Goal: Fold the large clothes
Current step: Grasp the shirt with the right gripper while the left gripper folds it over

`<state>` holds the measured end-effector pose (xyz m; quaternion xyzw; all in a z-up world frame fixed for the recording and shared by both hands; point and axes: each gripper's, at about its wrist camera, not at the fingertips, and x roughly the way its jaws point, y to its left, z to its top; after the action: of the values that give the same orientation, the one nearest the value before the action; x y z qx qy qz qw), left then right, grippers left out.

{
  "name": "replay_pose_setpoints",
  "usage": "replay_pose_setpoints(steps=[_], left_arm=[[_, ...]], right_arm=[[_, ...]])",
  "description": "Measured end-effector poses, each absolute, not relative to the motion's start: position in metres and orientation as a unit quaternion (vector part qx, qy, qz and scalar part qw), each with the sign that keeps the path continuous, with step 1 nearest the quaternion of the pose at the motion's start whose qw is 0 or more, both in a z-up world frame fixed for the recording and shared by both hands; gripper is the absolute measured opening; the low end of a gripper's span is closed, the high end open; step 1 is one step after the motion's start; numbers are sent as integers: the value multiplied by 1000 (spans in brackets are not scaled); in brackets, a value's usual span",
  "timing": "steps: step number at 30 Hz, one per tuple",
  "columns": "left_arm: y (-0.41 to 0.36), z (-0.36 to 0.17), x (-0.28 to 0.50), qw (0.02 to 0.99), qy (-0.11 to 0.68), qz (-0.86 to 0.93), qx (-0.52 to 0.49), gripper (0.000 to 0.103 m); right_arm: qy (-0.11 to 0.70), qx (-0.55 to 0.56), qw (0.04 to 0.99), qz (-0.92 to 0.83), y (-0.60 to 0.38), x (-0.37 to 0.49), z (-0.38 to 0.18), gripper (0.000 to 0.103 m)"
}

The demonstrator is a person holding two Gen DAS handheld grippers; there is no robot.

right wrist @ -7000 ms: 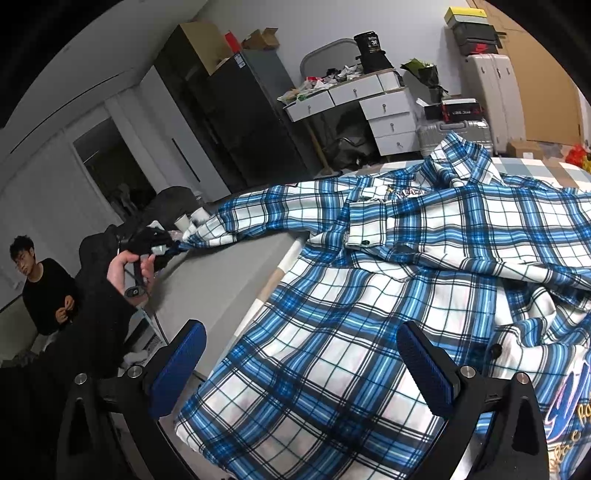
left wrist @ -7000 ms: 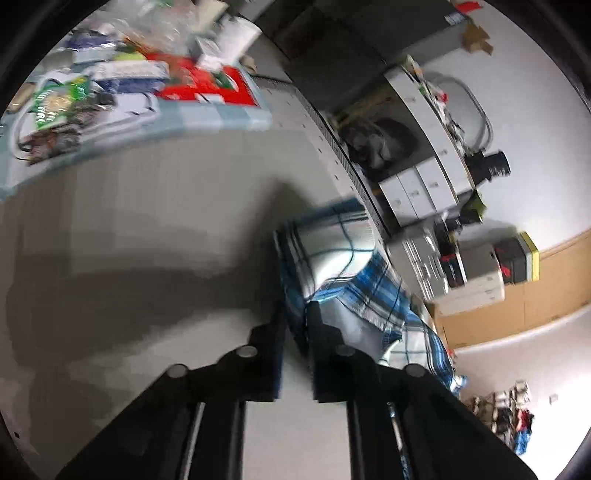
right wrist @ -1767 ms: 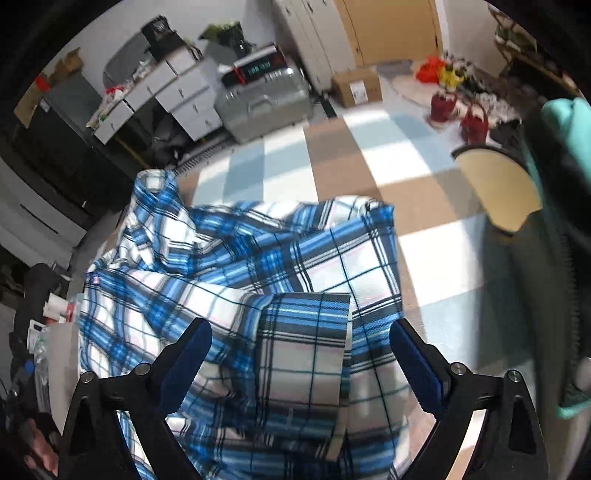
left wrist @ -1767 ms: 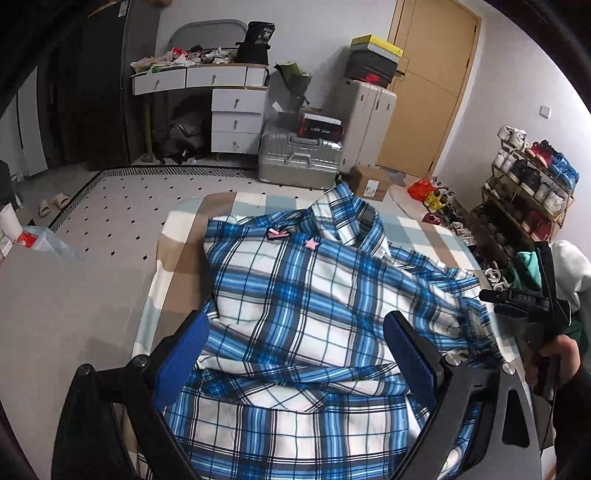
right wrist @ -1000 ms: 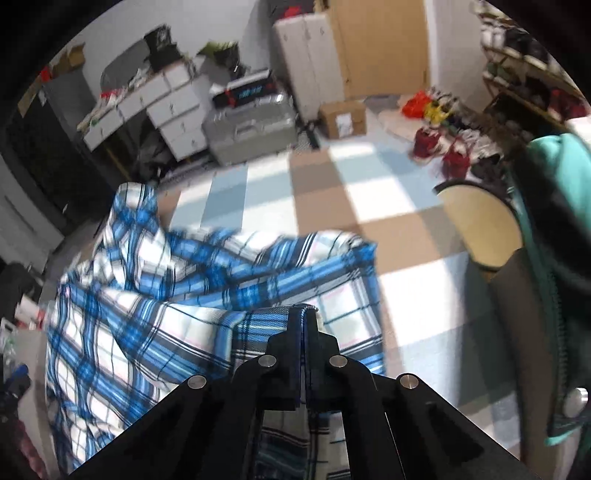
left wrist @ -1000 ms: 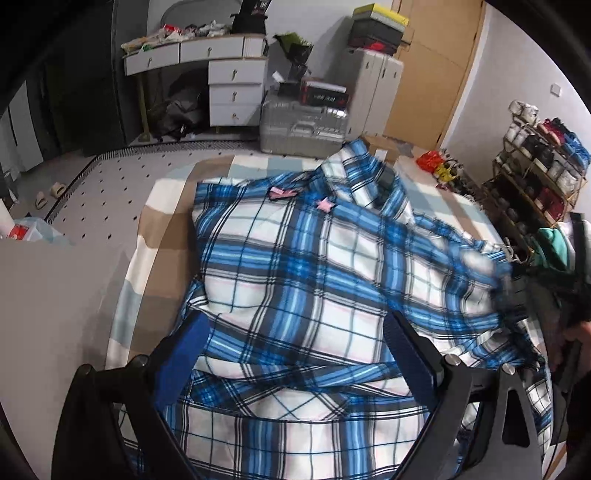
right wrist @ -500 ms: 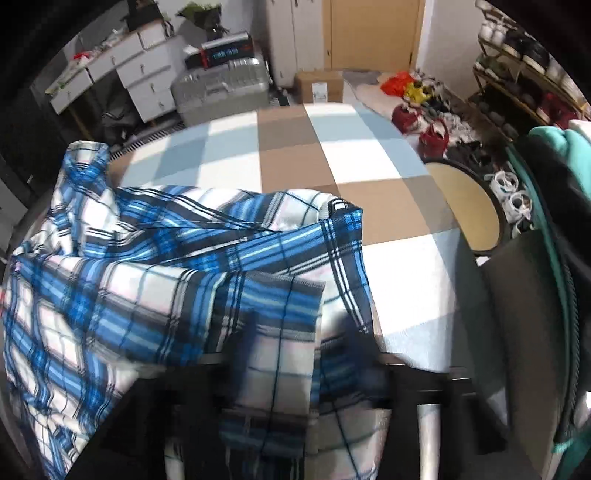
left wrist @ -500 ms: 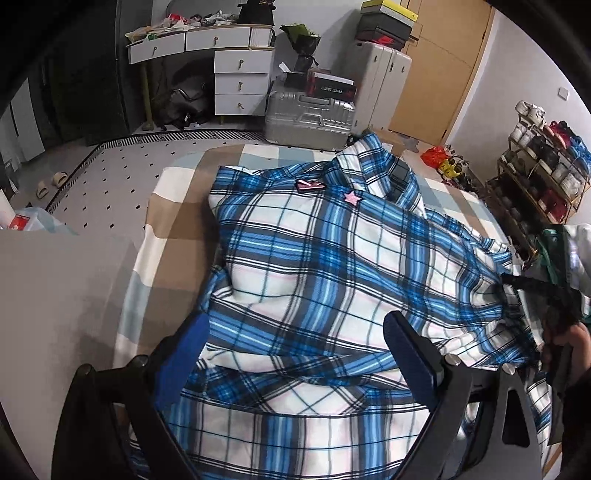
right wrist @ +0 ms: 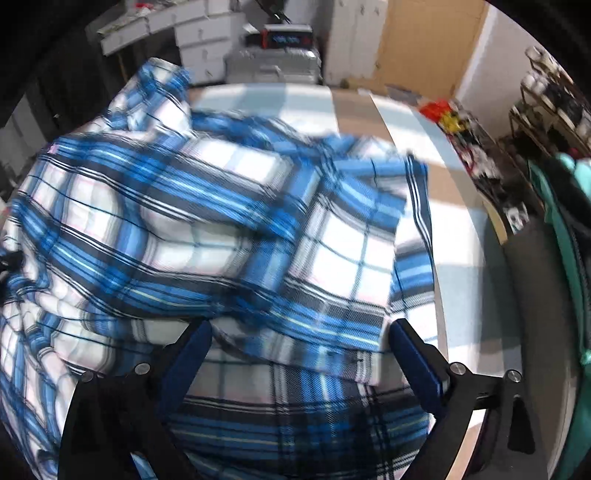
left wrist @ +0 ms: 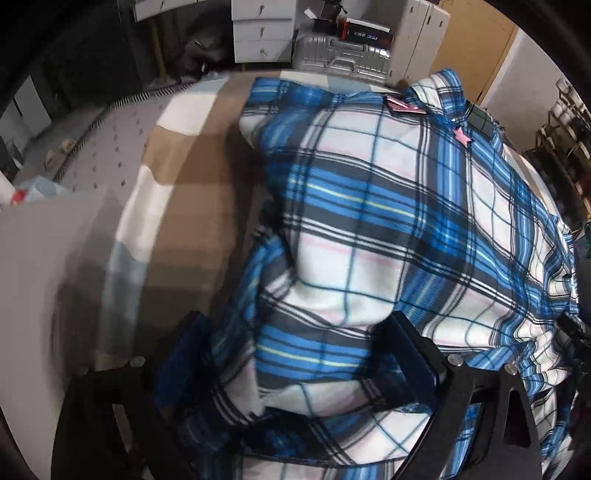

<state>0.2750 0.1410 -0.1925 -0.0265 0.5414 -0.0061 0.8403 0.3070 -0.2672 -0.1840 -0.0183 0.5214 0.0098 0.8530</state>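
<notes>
Right gripper [right wrist: 299,354]: jaws opening, near full spread, blue pads wide apart. Plaid shirt [right wrist: 207,229] lies under and between them; a folded sleeve edge runs across the gap, pads not pressing on it. Nothing held.

Left gripper [left wrist: 295,358]: jaws wide apart too. A bulged fold of the plaid shirt [left wrist: 369,229] sits in the gap, with cloth against or very near both pads; can't tell whether it actually touches. No pinch visible, so not gripping.

Both point steeply down at the shirt. Shirt is spread back-up, rumpled, on a surface covered in a beige, white and pale-blue checked cover [left wrist: 177,206]; collar at the far end, pink star patches [left wrist: 462,136] near it.

Beyond: silver suitcase [left wrist: 341,66], white drawers [left wrist: 258,33], wooden door [right wrist: 424,44]. Frames motion-blurred.
</notes>
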Motion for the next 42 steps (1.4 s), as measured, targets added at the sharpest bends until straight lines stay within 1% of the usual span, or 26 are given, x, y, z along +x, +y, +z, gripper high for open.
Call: replay_pose_setpoints(steps=[3,4,5,7,8,9,11,13,15,17,19,22,24,25,26,27,28,29,30,31,32,33,35,40,41,42], left_arm=[[148,-186,273,832,552,-13,-44,97],[150,-175,271,836,546,-25,-52,97],[152,-163,271,841,537,-33,-54,97],[154,-139,273,852,519,-45,-50,97],[153,-124,280,859,509,-46,-37,97],[151,-112,289,866,498,-42,-18,97],[143,-94,316,869,493,-31,21,97],[127,-84,346,866,494,-23,73,97],[116,-77,370,867,487,-34,99,97],[100,-76,402,863,495,-58,83,97],[91,-89,429,847,523,-82,57,97],[71,-113,456,830,548,-94,53,97],[58,-124,464,826,550,-103,63,97],[51,-132,469,823,552,-100,83,97],[46,-141,473,819,557,-98,102,97],[42,-145,474,814,562,-103,110,97],[38,-153,476,809,565,-109,118,96],[38,-156,477,811,562,-113,113,87],[39,-155,477,812,561,-122,105,65],[38,-155,479,812,560,-136,95,52],[37,-155,480,810,562,-139,96,22],[35,-155,481,812,558,-137,103,11],[38,-150,484,821,548,-125,96,11],[58,-139,499,840,531,-112,-1,11],[63,-138,500,839,532,-115,-20,15],[66,-139,503,835,538,-112,-27,24]], right_arm=[[534,2,845,7,-277,308,-181,94],[520,4,854,20,-279,307,-171,92],[504,6,863,28,-281,306,-161,93],[459,22,887,36,-291,307,-134,95],[444,30,895,40,-295,311,-123,101],[428,39,902,48,-300,320,-110,103],[422,36,905,47,-299,343,-96,103],[435,12,899,54,-288,372,-90,103],[442,-10,894,75,-266,402,-89,103],[455,-18,885,99,-243,433,-95,103],[474,4,870,136,-220,454,-105,103],[497,28,849,177,-182,484,-122,101],[507,14,842,183,-157,497,-134,91],[518,10,836,179,-147,504,-142,78],[538,13,825,174,-140,511,-153,60],[556,16,813,174,-133,517,-164,46],[563,18,808,172,-132,518,-169,15],[568,16,807,163,-130,519,-174,10],[561,17,813,156,-130,518,-173,9],[546,21,823,153,-130,518,-168,6],[533,17,832,150,-131,518,-163,6],[518,14,843,144,-132,517,-157,5],[490,29,862,127,-141,520,-144,5],[434,8,897,82,-147,533,-118,6],[421,16,904,72,-150,535,-113,6],[411,34,909,61,-155,539,-107,7]])
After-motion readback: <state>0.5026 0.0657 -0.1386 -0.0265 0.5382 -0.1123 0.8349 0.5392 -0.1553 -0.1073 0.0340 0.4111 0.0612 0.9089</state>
